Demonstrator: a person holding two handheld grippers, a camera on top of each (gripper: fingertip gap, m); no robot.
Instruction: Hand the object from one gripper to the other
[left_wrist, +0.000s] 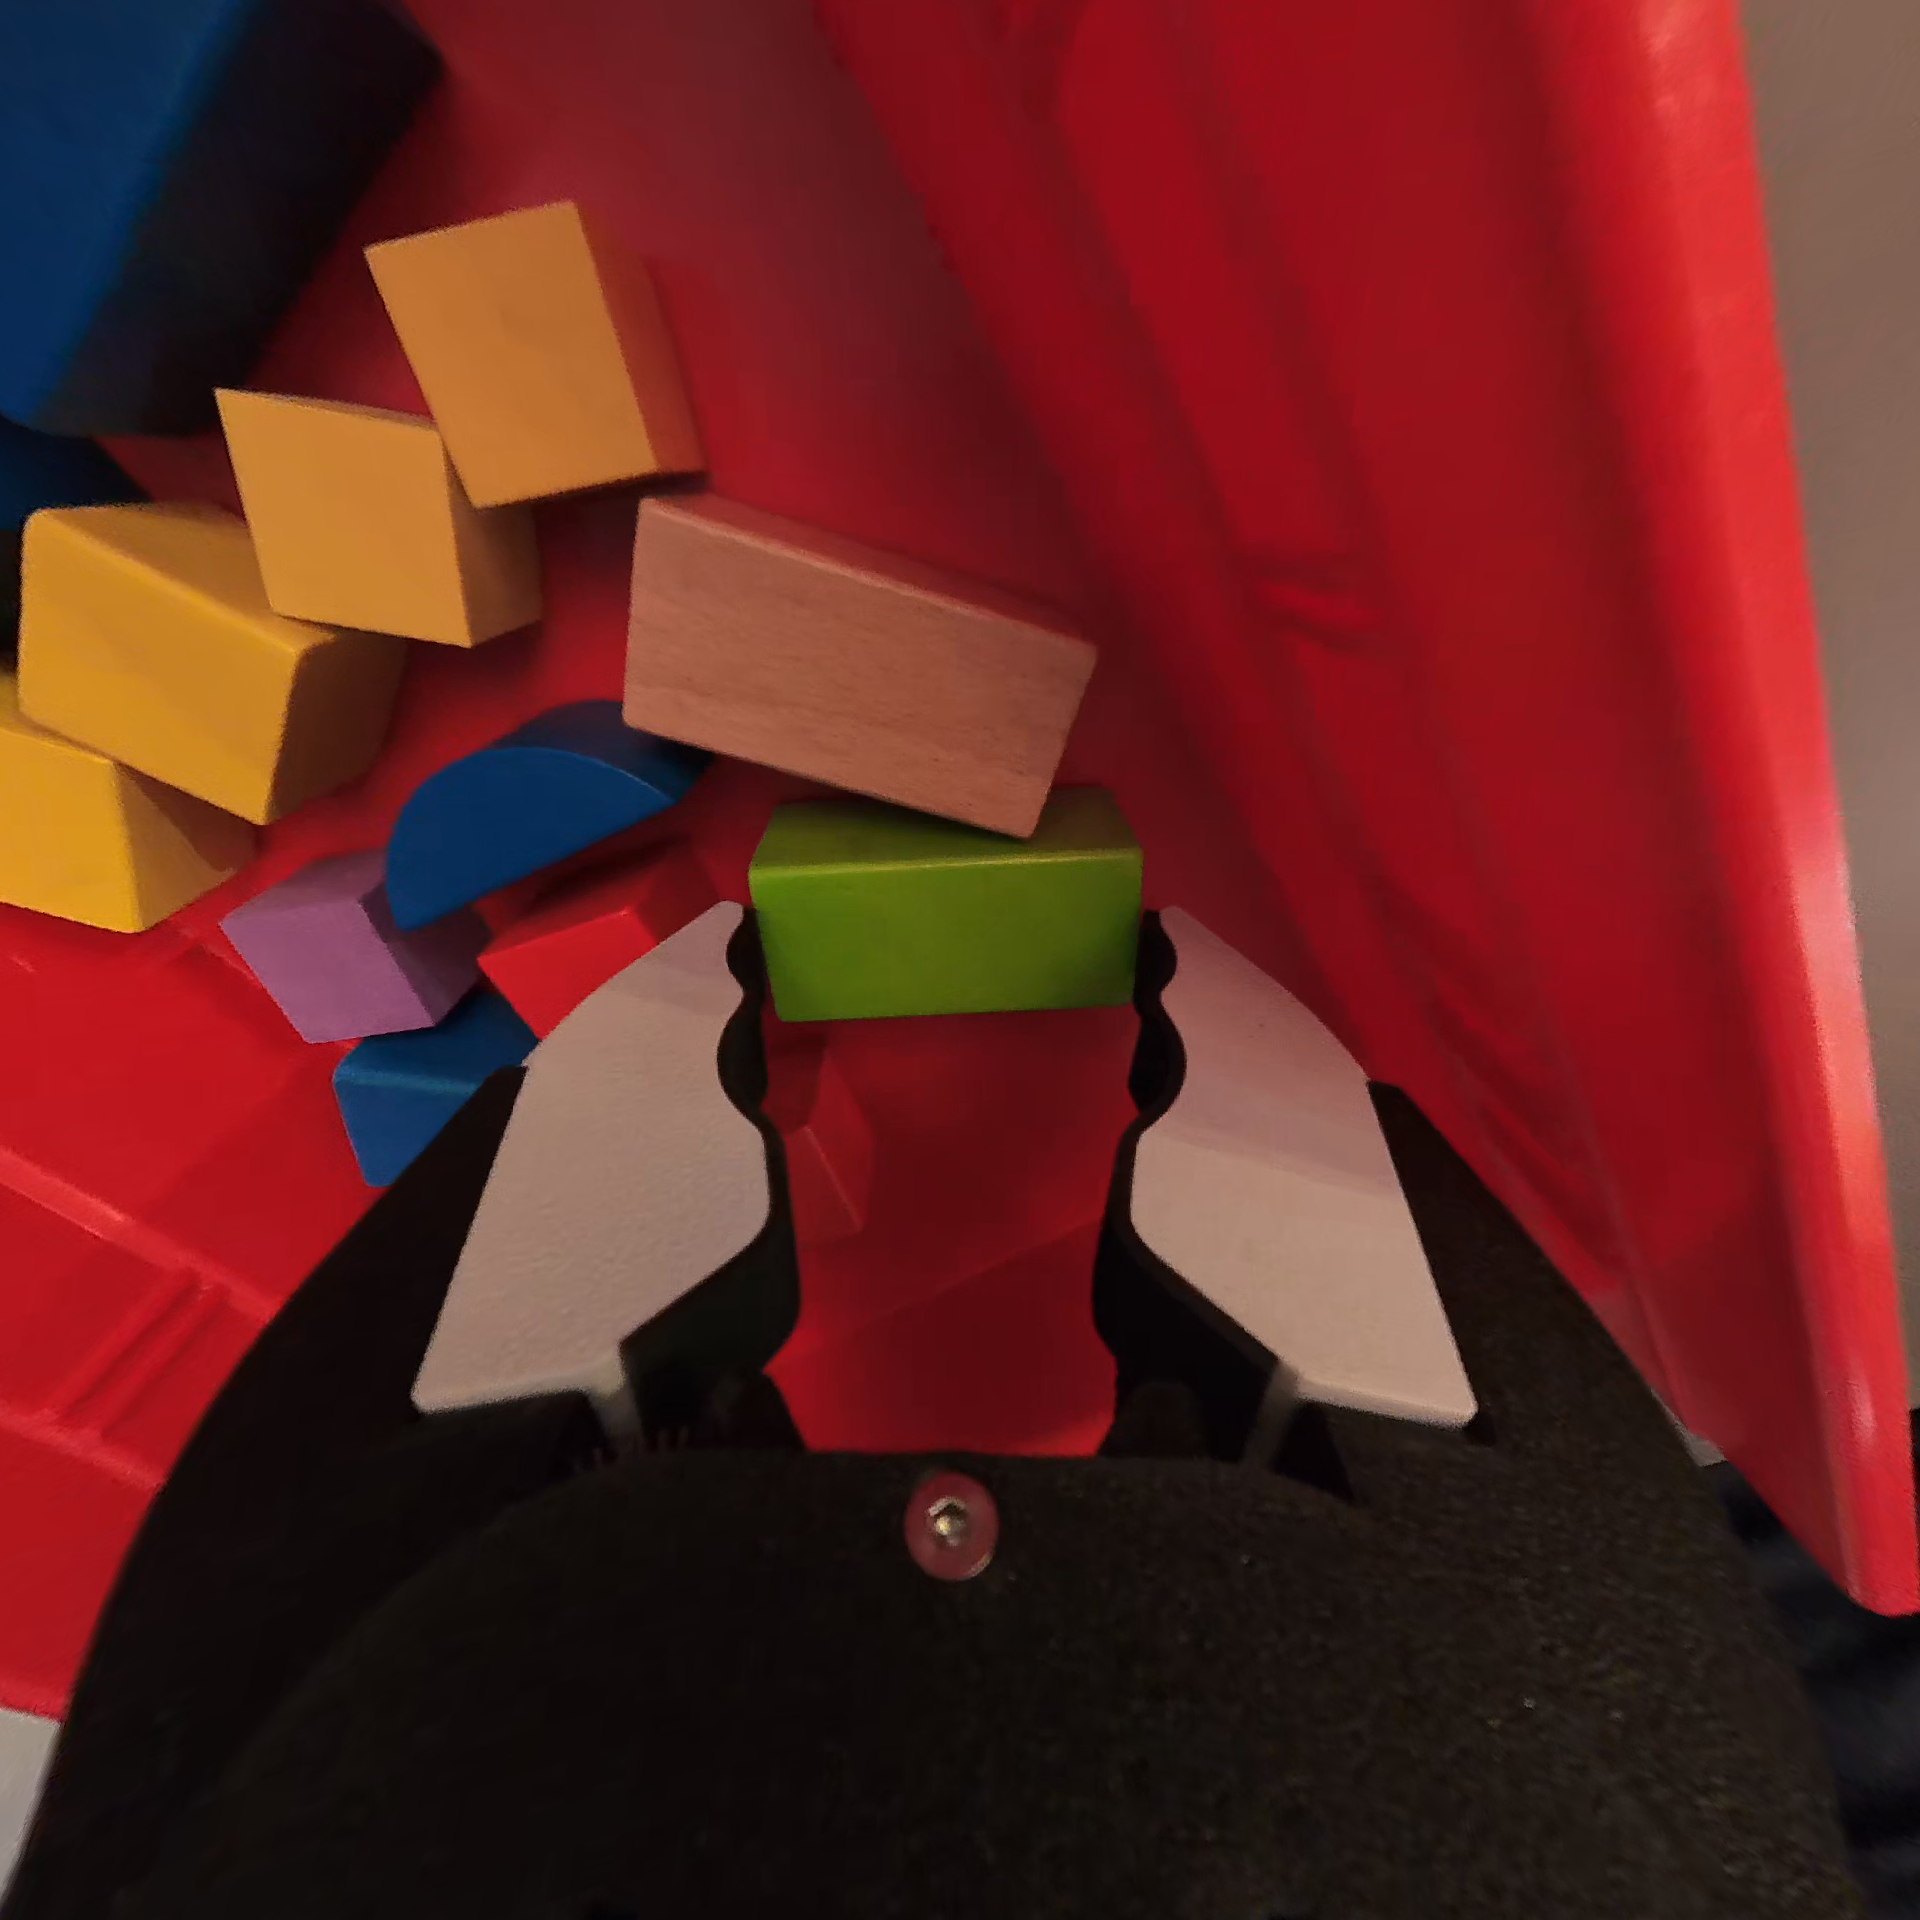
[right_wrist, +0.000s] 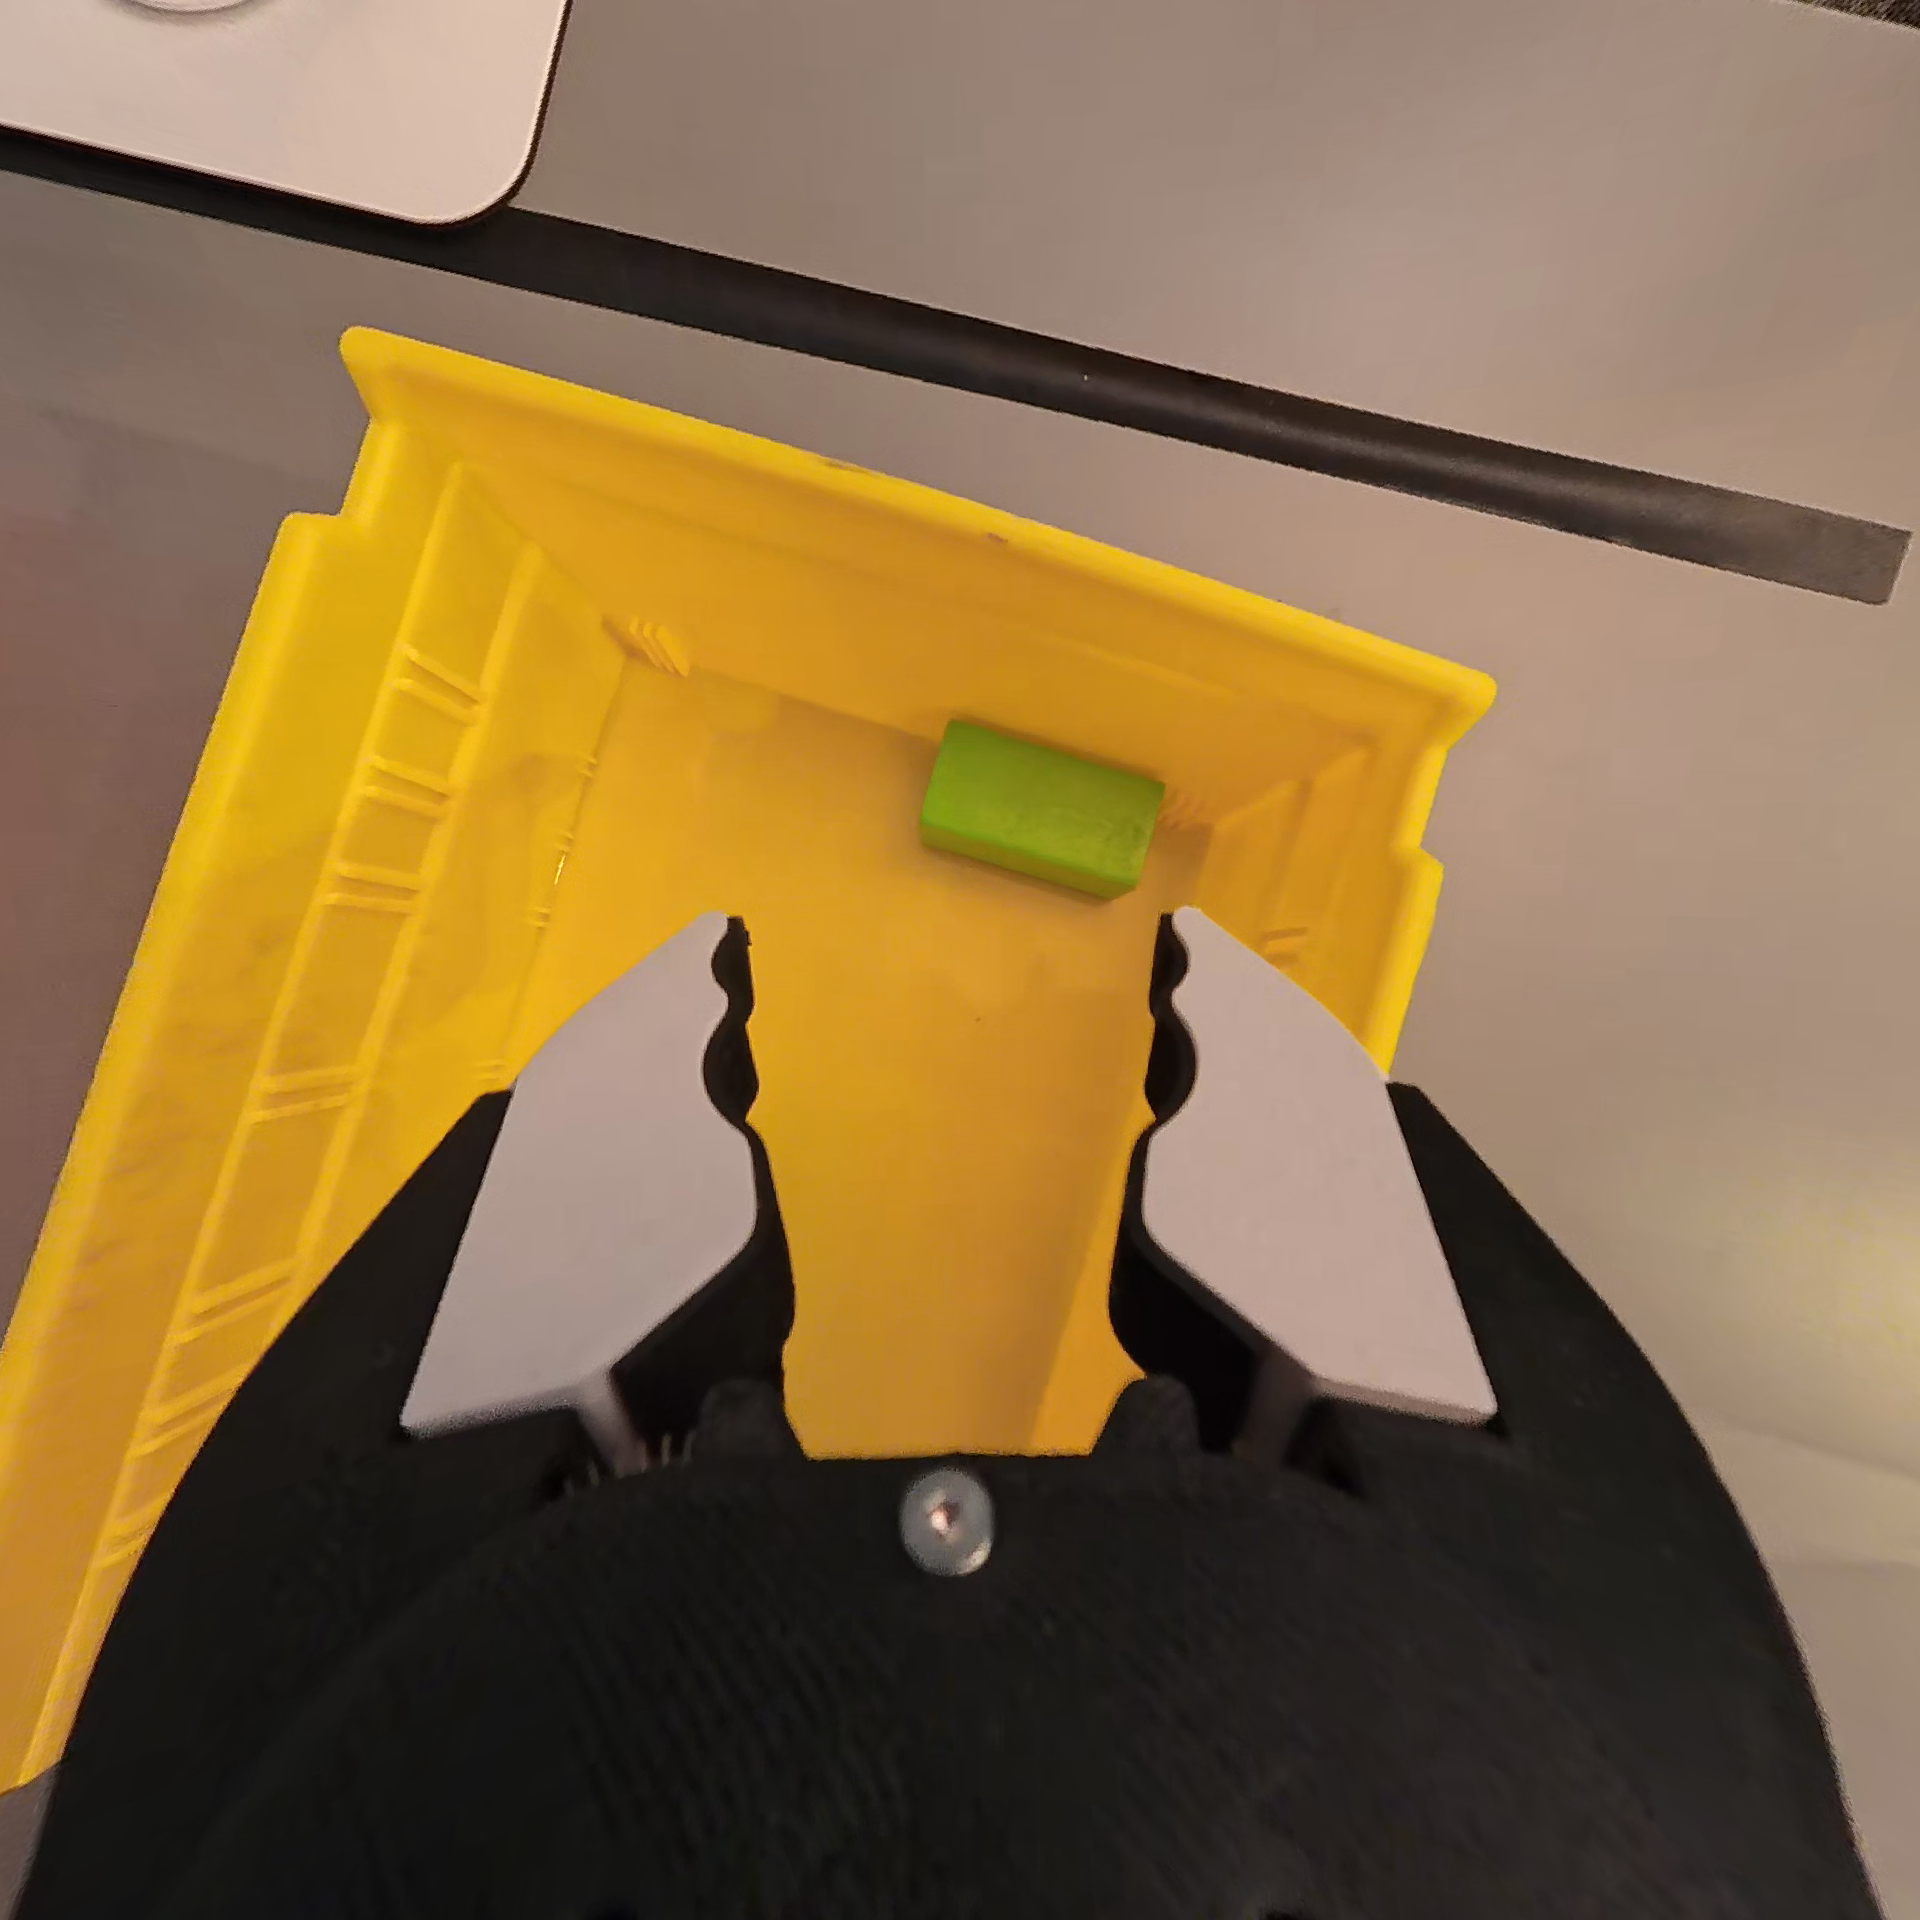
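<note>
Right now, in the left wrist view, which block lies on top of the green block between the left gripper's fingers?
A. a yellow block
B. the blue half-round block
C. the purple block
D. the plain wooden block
D: the plain wooden block rests its lower edge on the green block inside the red bin.

We are counting one red bin (left_wrist: 1455, 520) in the left wrist view, holding four yellow blocks (left_wrist: 530, 353), at least three blue blocks (left_wrist: 520, 800), one plain wooden block (left_wrist: 852, 665), one green block (left_wrist: 945, 925), one purple block (left_wrist: 332, 956) and at least one red block (left_wrist: 571, 951). In the right wrist view we are counting one yellow bin (right_wrist: 935, 540), centre frame, holding one green brick (right_wrist: 1039, 805).
</note>
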